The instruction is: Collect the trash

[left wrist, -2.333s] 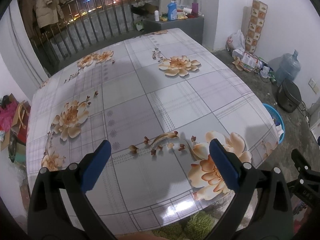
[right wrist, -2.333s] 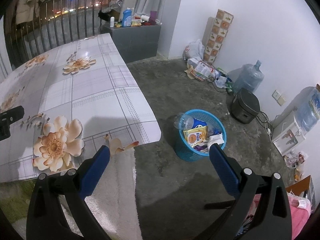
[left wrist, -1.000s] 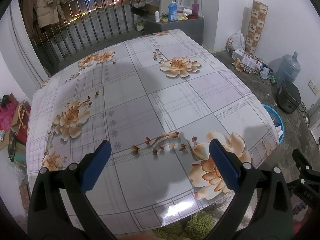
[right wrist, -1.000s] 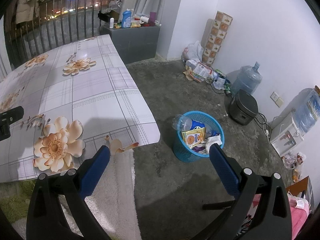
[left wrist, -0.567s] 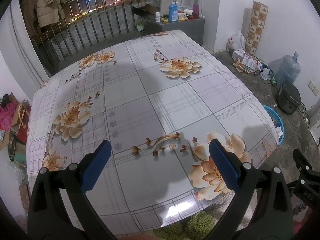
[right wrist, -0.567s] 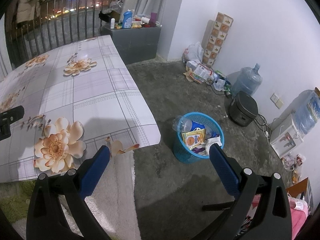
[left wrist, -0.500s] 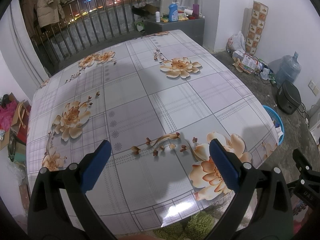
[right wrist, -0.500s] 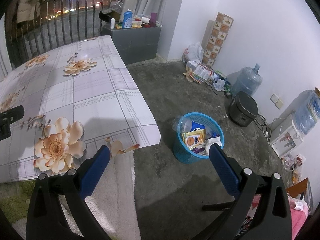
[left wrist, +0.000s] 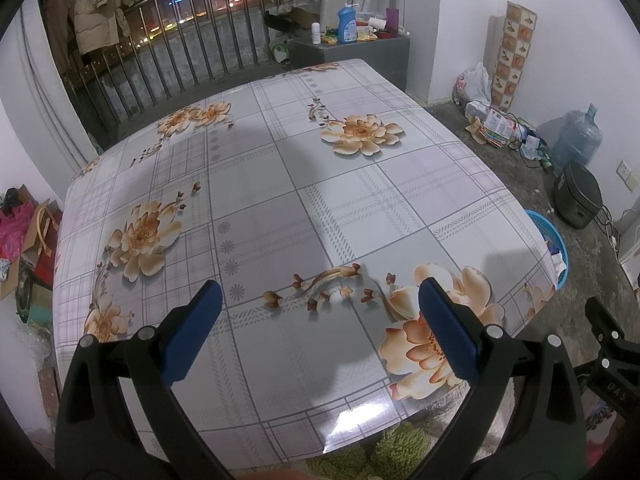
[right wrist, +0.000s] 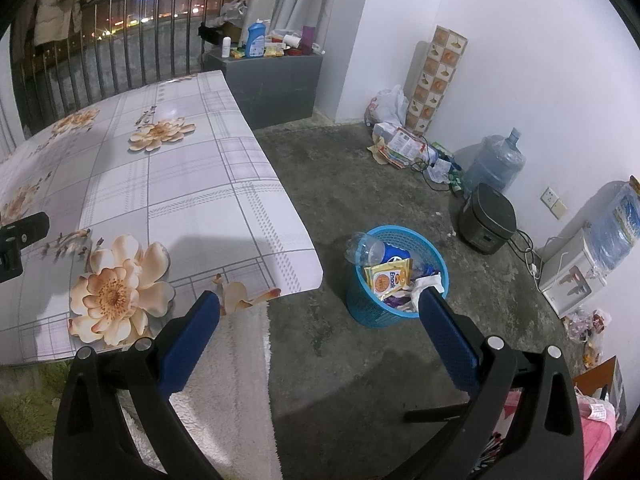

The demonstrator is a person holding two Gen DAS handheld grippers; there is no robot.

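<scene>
Looking pretty much wrapped up here, table's bare and the bin's stuffed.

Left gripper (left wrist: 318, 322) hangs over the flowered table (left wrist: 280, 200) with its blue pads spread wide and nothing between them, and I can't spot a single scrap on that tablecloth. Right gripper (right wrist: 318, 330) is just as released and empty-handed, aimed at the floor off the table's corner. The trash sits in the blue basket (right wrist: 370, 312) on the concrete just beside that corner: a clear plastic bottle (right wrist: 366, 249) poking over the rim, a yellow snack packet (right wrist: 388, 278), and some crumpled white paper (right wrist: 426, 282). So the collecting part seems done. What might be left is the heap of bags and papers (right wrist: 394, 142) against the far wall, though it's too small and fisheye-warped to say whether that's trash or just stored stuff.
</scene>
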